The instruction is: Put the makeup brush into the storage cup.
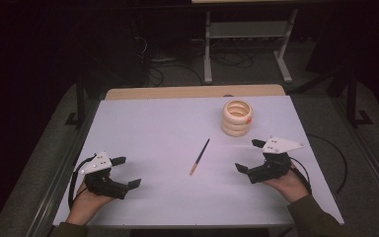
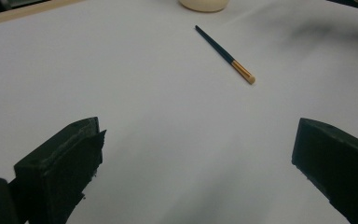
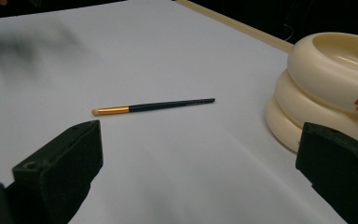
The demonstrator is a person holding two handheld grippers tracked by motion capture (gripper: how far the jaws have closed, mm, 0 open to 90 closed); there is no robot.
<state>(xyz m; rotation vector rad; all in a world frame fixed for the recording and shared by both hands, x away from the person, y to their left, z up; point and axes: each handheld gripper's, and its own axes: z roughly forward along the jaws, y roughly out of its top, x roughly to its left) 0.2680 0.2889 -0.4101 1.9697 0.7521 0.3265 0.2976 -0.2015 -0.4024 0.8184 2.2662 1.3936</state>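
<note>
From the high view, a slim brush (image 1: 200, 156) is seen lying flat mid-tabletop (image 1: 153, 128), between the left tongs (image 1: 127, 172) and right tongs (image 1: 249, 156), both spread wide and empty, near a cream ringed holder (image 1: 237, 118).

In the left gripper view, the brush (image 2: 224, 54) is seen well ahead, untouched.

In the right gripper view, it (image 3: 154, 107) is judged light, stiff and prone to rolling; the dark handle's middle is best pinched.
</note>
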